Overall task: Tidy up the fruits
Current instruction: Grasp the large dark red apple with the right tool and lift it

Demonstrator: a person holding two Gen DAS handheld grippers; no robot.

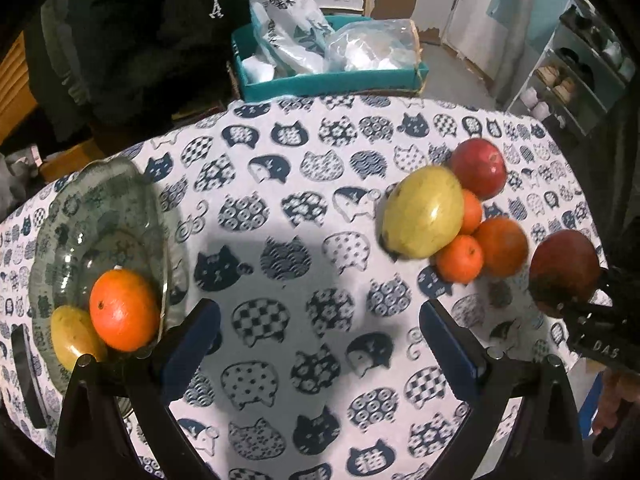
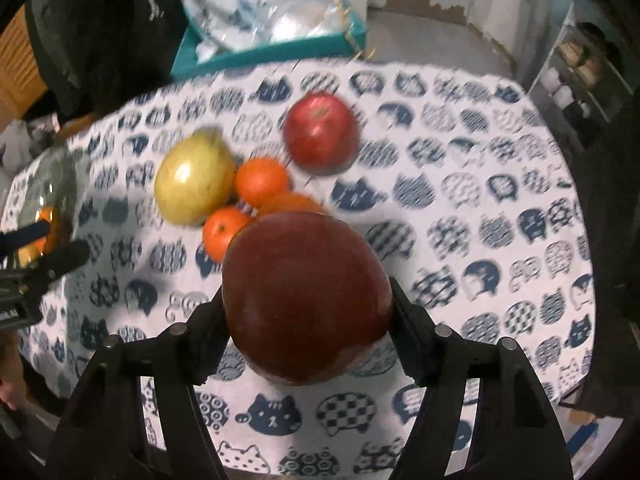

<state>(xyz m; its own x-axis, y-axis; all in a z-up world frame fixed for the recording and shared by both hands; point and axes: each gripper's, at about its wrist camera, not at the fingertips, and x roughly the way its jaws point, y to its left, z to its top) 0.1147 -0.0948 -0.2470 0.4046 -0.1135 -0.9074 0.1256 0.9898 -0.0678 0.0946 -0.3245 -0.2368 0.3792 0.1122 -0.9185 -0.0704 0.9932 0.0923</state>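
Observation:
My right gripper [image 2: 306, 300] is shut on a dark red apple [image 2: 306, 300] and holds it above the table; the apple also shows in the left wrist view [image 1: 566, 268]. On the cat-print cloth lie a yellow pear [image 1: 424, 212], a red apple [image 1: 479, 167] and three oranges [image 1: 500, 245]. A glass bowl [image 1: 100, 216] at the left holds an orange [image 1: 123, 310] and a yellow fruit [image 1: 74, 336]. My left gripper [image 1: 320, 332] is open and empty, just right of the bowl.
A teal box [image 1: 332, 80] with plastic bags stands behind the table. A dark garment [image 1: 132, 40] hangs at the back left. A shelf unit [image 1: 576, 72] stands at the right. The table's far edge curves round.

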